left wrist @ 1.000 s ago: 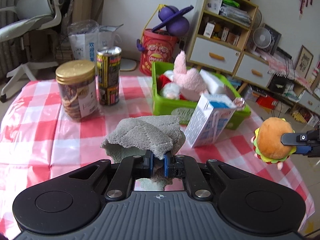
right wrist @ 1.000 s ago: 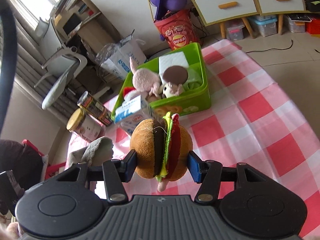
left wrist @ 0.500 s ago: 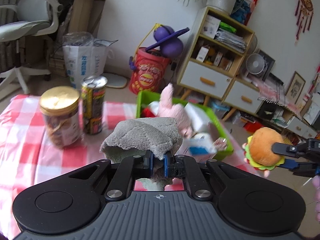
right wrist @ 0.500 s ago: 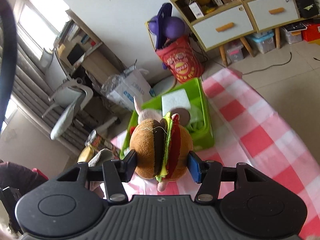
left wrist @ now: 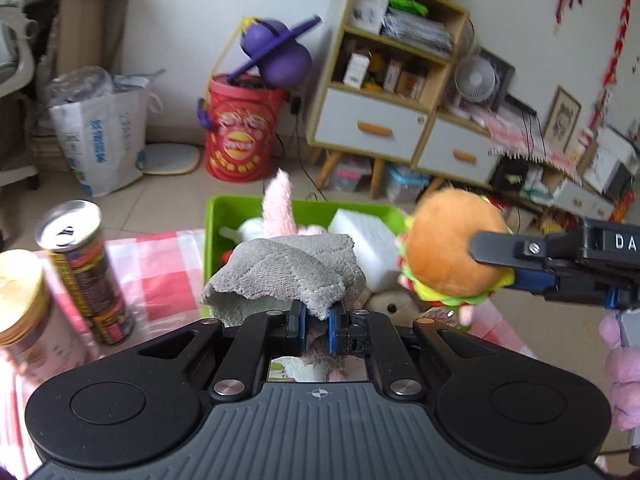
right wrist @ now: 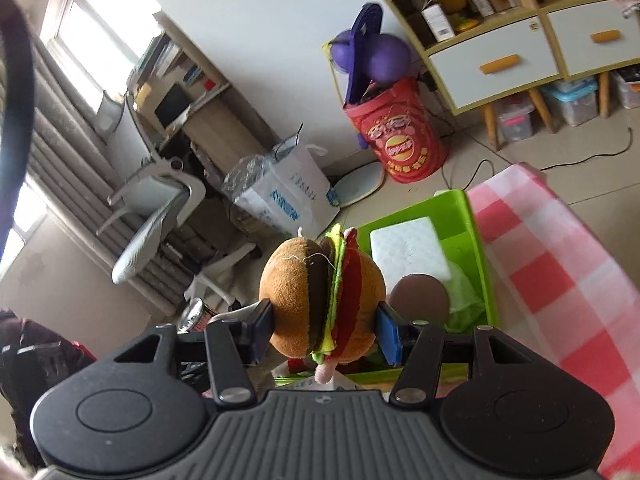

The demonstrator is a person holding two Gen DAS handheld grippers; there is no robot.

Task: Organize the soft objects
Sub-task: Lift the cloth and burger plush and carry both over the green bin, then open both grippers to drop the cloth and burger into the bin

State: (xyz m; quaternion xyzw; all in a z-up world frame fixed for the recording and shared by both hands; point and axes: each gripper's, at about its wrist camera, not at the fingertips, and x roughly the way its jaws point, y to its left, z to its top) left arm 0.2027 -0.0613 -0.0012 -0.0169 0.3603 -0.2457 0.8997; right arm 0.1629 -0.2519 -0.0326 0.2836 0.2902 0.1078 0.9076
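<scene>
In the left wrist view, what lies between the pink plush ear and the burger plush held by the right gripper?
In the left wrist view, a white foam block sits in the green bin, between the pink plush ear and the burger plush.

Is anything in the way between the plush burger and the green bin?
Nothing visible blocks it. The right gripper holds the plush burger above the open green bin, which already holds a white foam block and other toys.

We read only "DA" in white on the right gripper (left wrist: pixel 490 268); the red bin's (left wrist: pixel 240 136) logo is illegible.
</scene>
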